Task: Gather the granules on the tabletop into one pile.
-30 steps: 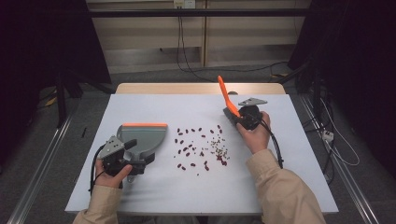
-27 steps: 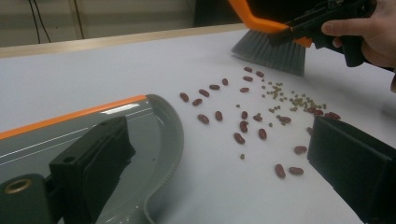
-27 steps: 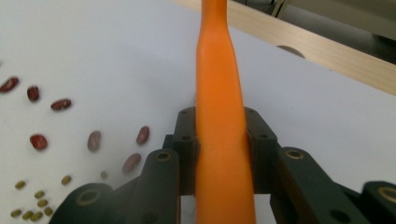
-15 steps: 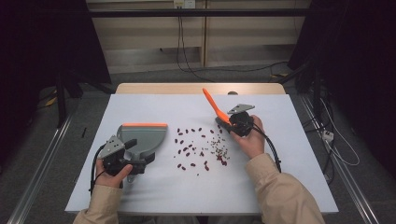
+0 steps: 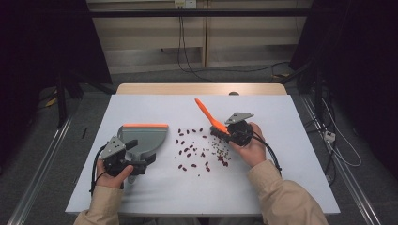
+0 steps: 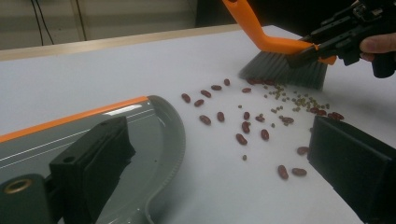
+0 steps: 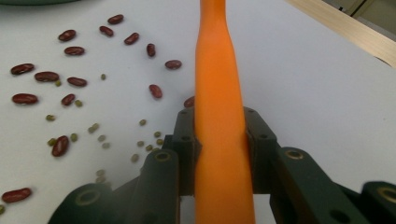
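My right hand-held gripper is clamped on the brush, bristles touching the counter beside the beans. My left hand-held gripper grips the dustpan.

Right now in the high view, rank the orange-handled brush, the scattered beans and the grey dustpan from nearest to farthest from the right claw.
1. Orange-handled brush: clamped in the right claw, its handle slanting up and left.
2. Scattered beans: on the white table just left of that claw, by the bristles.
3. Grey dustpan: farthest, at the table's left side, at the left claw.
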